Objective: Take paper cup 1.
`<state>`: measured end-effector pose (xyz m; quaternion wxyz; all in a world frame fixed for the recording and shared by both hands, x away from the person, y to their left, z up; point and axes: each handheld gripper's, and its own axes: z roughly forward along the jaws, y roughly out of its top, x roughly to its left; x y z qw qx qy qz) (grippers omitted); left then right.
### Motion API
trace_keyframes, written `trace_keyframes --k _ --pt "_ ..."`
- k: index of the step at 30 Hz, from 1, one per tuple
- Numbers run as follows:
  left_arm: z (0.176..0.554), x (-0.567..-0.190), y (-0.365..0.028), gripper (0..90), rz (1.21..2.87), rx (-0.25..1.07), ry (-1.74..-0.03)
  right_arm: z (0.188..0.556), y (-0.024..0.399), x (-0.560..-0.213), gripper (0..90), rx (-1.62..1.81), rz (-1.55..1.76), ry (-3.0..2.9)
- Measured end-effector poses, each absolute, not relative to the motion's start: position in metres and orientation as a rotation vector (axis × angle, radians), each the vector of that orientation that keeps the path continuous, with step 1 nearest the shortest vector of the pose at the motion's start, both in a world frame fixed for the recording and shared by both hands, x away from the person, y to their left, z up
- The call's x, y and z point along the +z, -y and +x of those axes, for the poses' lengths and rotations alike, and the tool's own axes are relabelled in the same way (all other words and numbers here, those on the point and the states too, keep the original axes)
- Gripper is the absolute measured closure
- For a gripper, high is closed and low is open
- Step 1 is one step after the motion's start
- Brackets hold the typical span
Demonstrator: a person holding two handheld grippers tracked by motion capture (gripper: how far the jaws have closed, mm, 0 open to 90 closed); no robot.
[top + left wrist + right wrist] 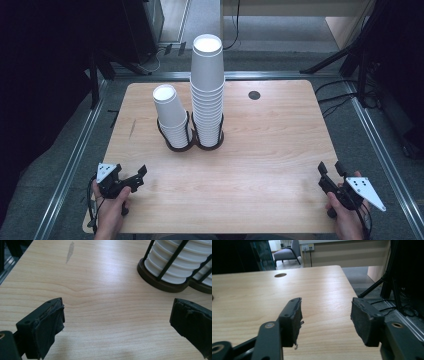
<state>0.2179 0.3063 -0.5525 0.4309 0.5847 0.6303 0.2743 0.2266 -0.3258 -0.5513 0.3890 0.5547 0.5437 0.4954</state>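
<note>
Left claw (134, 179): held spread wide at the near left of the surface (260, 165), nothing gripped.
Right claw (331, 169): jaws apart, empty, near right.
Cup stacks (207, 90): placed in a black holder (192, 142), centre far.

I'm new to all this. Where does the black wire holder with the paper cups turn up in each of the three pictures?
High view: the black wire holder stands mid-table, ringing both cup stacks.
Left gripper view: top right corner, cut off by the edge.
Right gripper view: a dark sliver at the far left edge may be it; too little to tell.
Shared landmark: the wooden table top.
</note>
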Motion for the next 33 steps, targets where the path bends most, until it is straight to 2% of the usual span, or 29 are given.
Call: trace_keyframes --k 3,10,11,20,22,33 --pt "0.218 -0.552 -0.307 0.0 1.452 0.678 -1.571 0.226 0.329 -0.549 39.2 1.195 1.435 -1.439" --pt "0.215 -0.545 -0.305 0.0 1.428 0.677 -1.543 0.224 0.323 -0.543 9.4 1.203 1.455 -1.483" --pt "0.215 -0.545 -0.305 0.0 1.429 0.673 -1.540 0.225 0.321 -0.542 0.0 1.191 1.464 -1.482" --pt "0.215 -0.534 -0.307 0.0 1.377 0.673 -1.524 0.225 0.314 -0.531 0.0 1.227 1.466 -1.477" --pt "0.215 -0.527 -0.303 0.0 1.388 0.667 -1.506 0.224 0.310 -0.527 13.1 1.216 1.464 -1.449" --pt "0.217 -0.505 -0.285 0.0 1.405 0.675 -1.424 0.226 0.303 -0.526 13.6 1.215 1.435 -1.474"
